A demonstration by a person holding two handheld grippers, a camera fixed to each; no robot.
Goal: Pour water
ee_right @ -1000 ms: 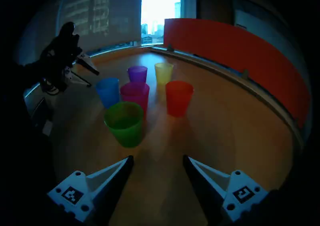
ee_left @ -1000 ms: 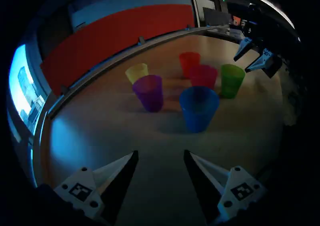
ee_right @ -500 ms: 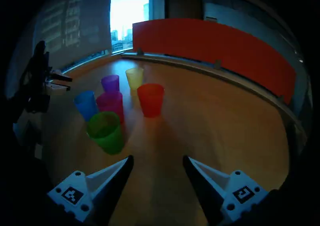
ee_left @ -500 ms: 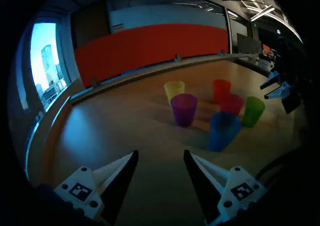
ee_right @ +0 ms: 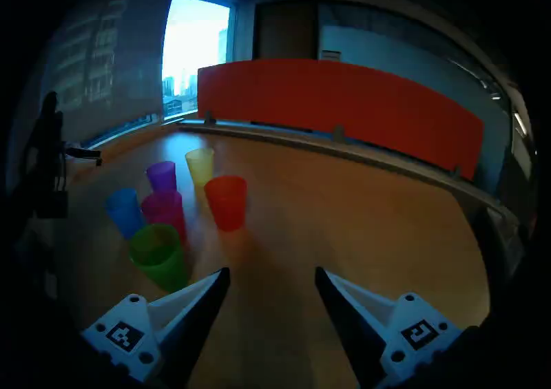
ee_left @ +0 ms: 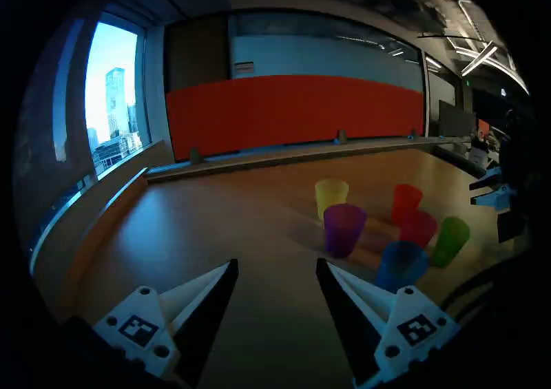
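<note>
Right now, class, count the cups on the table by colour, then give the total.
Yellow cup: 1
Purple cup: 1
Red cup: 1
Pink cup: 1
Blue cup: 1
Green cup: 1
Total: 6

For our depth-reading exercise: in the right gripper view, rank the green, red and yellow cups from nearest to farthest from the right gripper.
1. Green cup: low on the view's left, just ahead of the right gripper.
2. Red cup: left of centre, farther up the table.
3. Yellow cup: behind the red cup, toward the window.
</note>
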